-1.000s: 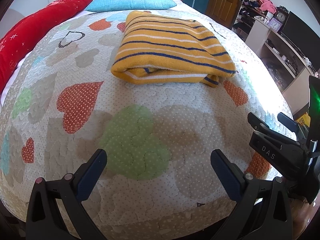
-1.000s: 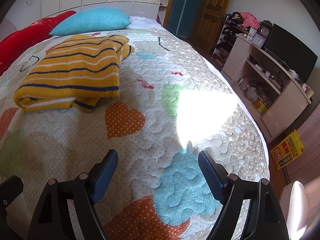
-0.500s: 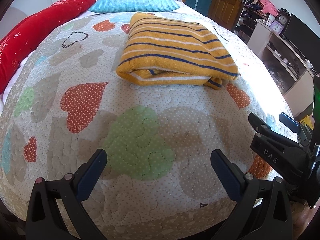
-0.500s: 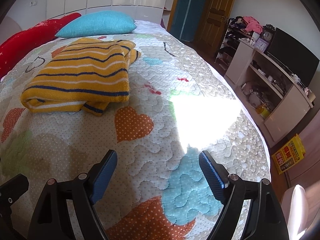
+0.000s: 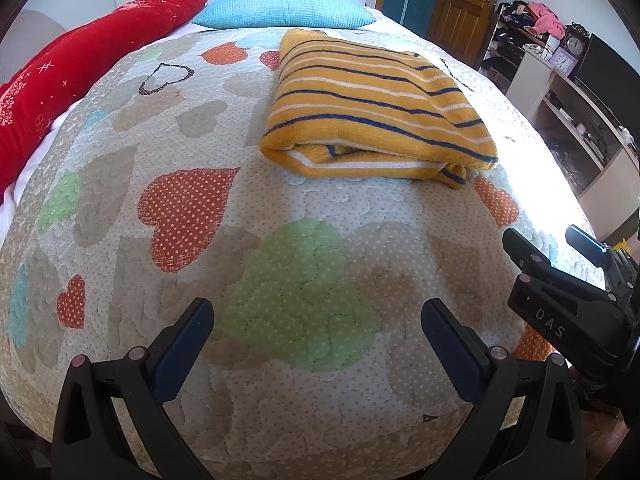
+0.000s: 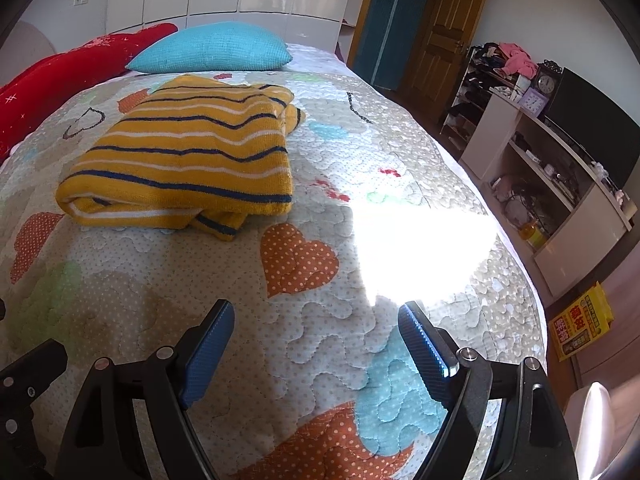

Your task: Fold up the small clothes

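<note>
A yellow sweater with navy and white stripes (image 5: pixel 372 108) lies folded in a thick rectangle on the heart-patterned quilt (image 5: pixel 184 208); it also shows in the right wrist view (image 6: pixel 184 160). My left gripper (image 5: pixel 316 320) is open and empty, hovering over the near part of the bed, well short of the sweater. My right gripper (image 6: pixel 316 324) is open and empty too, near the bed's right front, and it shows at the right edge of the left wrist view (image 5: pixel 560 276). Neither gripper touches the sweater.
A blue pillow (image 5: pixel 280 10) and a long red cushion (image 5: pixel 84 64) lie at the head of the bed. White shelves with a clock and a dark screen (image 6: pixel 560 140) stand to the right, past a wooden door (image 6: pixel 440 32). A yellow packet (image 6: pixel 580 320) lies on the floor.
Both grippers have moved forward toward the sweater, which now looks larger and closer. Both stay open. The sweater has not moved.
</note>
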Available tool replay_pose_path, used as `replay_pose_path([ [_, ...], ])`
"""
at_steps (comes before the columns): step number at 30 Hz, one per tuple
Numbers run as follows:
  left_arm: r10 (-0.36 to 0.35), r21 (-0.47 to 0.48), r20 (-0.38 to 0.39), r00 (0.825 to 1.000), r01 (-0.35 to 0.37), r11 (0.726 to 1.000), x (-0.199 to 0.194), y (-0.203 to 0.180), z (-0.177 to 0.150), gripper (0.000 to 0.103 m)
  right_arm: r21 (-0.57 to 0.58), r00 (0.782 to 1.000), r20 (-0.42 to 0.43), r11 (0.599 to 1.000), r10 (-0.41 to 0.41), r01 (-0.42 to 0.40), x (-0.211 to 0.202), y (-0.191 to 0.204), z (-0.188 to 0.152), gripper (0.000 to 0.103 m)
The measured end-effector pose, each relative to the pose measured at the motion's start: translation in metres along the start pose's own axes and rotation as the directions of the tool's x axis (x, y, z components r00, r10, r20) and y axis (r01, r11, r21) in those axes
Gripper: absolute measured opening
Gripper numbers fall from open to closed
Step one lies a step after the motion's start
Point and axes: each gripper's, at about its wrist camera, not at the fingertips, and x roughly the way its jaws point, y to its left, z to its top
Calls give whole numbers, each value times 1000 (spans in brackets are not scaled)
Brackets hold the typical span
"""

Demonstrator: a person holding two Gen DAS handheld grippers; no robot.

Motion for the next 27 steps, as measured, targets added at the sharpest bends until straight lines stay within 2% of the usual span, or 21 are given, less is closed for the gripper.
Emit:
replay_pose_path([
  [13,4,-21,-6,1000,-4,1000,5,6,2,103,5,999,1,999,33,-33,2,1,6,88],
  [27,28,-12,14,999,-28,1000,9,13,13,103,6,994,4,994,106,-106,7,9,16,88],
])
